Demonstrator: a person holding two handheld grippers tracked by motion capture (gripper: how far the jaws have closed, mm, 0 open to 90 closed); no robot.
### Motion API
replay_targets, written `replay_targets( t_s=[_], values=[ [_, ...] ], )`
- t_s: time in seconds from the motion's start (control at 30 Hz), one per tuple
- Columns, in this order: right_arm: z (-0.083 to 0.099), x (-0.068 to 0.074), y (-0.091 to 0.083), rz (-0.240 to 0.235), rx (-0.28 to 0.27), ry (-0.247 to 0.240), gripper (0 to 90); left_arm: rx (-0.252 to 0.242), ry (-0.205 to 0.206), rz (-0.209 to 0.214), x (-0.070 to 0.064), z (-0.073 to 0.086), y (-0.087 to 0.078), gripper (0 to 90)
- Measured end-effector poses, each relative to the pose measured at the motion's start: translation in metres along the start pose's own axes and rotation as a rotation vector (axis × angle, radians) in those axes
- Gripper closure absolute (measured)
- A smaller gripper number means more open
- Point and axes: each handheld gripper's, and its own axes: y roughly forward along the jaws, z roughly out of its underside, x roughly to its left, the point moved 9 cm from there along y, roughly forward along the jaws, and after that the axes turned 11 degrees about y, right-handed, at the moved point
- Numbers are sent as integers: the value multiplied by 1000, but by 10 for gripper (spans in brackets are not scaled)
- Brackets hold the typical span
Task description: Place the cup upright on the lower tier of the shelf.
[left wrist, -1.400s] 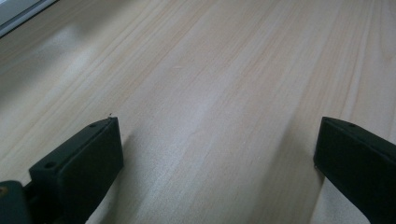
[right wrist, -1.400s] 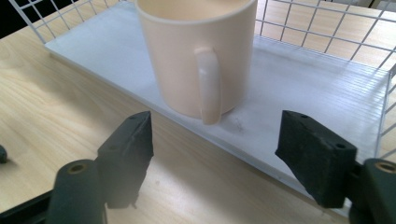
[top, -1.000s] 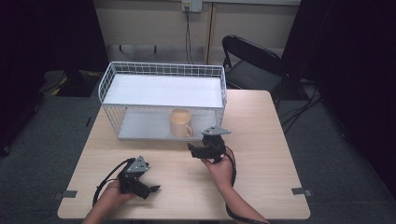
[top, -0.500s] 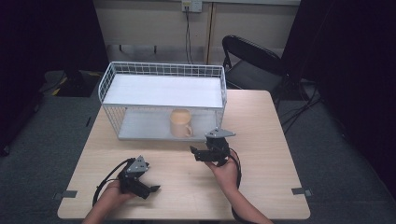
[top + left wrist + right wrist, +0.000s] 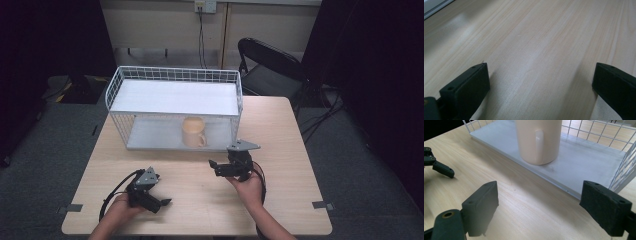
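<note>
The mug (image 5: 193, 132) stands upright on the lower shelf of the rack (image 5: 172, 74), handle facing near. The right gripper (image 5: 214, 166) hangs just near of it, jaws wide apart, empty. The left gripper (image 5: 161, 202), also wide open and empty, rests near-left on the table (image 5: 295, 150).

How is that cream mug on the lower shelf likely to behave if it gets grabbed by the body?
The mug looks rigid and glossy, so it may slip between flat jaws. It stands upright on a broad base, so tipping seems unlikely. The right hand-held gripper is open, seemingly wide enough for its body.
</note>
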Motion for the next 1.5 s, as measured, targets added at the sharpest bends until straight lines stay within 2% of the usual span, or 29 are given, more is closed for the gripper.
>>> replay_targets(
  t_s=[0.23,0.67,1.5],
  values=[
    [4,0,-6,-10,1,-12,140,2,1,-1,0,0,0,8],
    [10,-8,-20,-24,3,-21,141,1,-1,-2,0,0,0,7],
    [37,-35,-38,-19,36,-23,142,5,2,-3,0,0,0,6]
  ],
)
